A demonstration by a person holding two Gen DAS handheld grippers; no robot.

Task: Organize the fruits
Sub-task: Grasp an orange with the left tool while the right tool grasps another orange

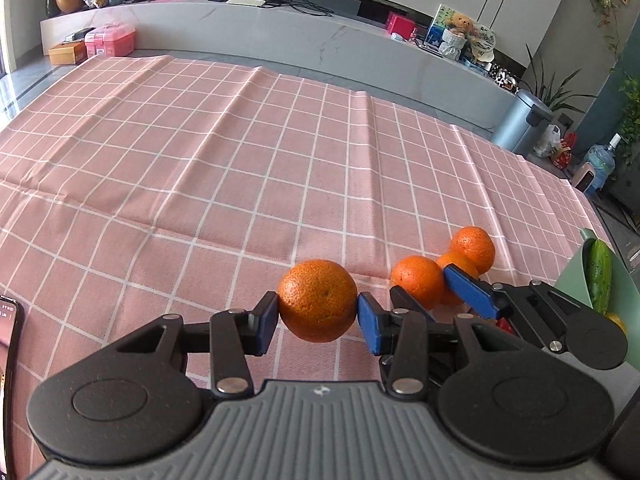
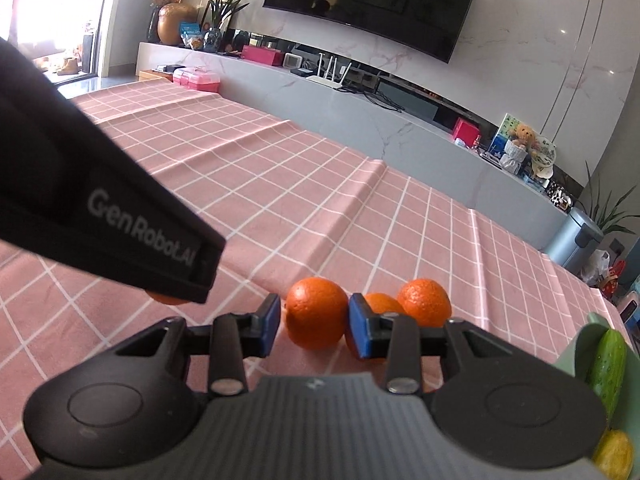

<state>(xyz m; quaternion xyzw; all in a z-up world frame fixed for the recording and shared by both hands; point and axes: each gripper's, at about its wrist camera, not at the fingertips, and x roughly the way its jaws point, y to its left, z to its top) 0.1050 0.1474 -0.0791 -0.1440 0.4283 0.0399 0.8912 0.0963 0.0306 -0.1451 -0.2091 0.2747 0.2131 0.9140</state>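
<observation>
Your left gripper (image 1: 318,316) has its fingers (image 1: 267,320) closed on an orange (image 1: 318,300), which hangs just above the pink checked cloth (image 1: 200,168) on the table. Just right of that held orange, your right gripper (image 2: 310,324) has its fingers (image 2: 269,322) narrow around a second orange (image 2: 316,312); the blue pads sit against its sides, but you cannot tell whether it is lifted or resting on the cloth. Right behind the second orange lie two more oranges, one (image 2: 382,304) half hidden by your right finger and one (image 2: 425,302) touching it farther back. Far right of the held orange, at the table's edge, a pale green tray (image 2: 588,332) carries a cucumber (image 2: 608,364) and a yellow fruit (image 2: 614,452). Far left of it, a phone (image 1: 9,344) lies at the near edge. Beyond the table runs a long marble shelf (image 1: 248,28).
</observation>
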